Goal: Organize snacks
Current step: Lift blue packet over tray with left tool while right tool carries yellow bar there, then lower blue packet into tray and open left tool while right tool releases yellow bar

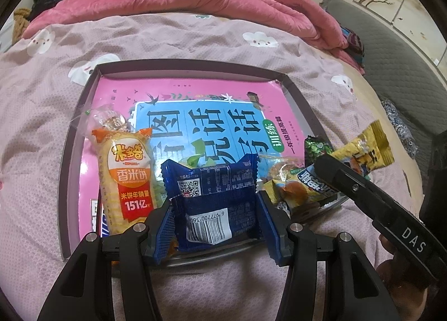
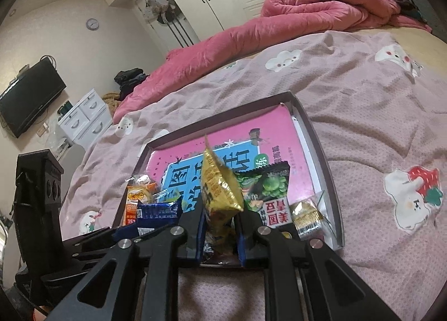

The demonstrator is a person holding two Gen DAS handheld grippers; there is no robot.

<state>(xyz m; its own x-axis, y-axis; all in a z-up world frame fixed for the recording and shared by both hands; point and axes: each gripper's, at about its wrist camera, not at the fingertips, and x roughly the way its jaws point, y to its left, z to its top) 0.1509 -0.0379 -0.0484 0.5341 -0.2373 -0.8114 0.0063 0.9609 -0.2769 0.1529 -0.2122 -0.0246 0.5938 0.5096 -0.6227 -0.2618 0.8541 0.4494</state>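
Resting on the pink cloud-print bedspread [image 1: 195,39], a shallow dark tray [image 1: 192,65] holds a pink book [image 1: 117,92] flat on its floor, with the snacks heaped along the near edge.

Left gripper [image 1: 215,226]: jaws about half spread, pads pressed on both side edges of a blue snack packet [image 1: 215,195], barcode side up, at 6 o'clock on the tray. An orange rice-cracker pack [image 1: 125,178] lies just beside it at 9 o'clock.

Right gripper [image 2: 219,233]: jaws nearly closed, pinching the lower end of a yellow snack packet [image 2: 220,189], which stands up past the fingertips toward 12 o'clock. A green pea packet [image 2: 265,187] lies at 2 o'clock from those jaws, a small gold packet [image 2: 306,216] at 3 o'clock.

Risks, judged:
- The yellow packet is held by one end only; the slick foil could slide out.
- The blue wrapper may buckle and slip, since the grip is on its crimped edges.
- The two grippers sit close together over the heap and could knock into each other or nudge loose packets off the low rim.
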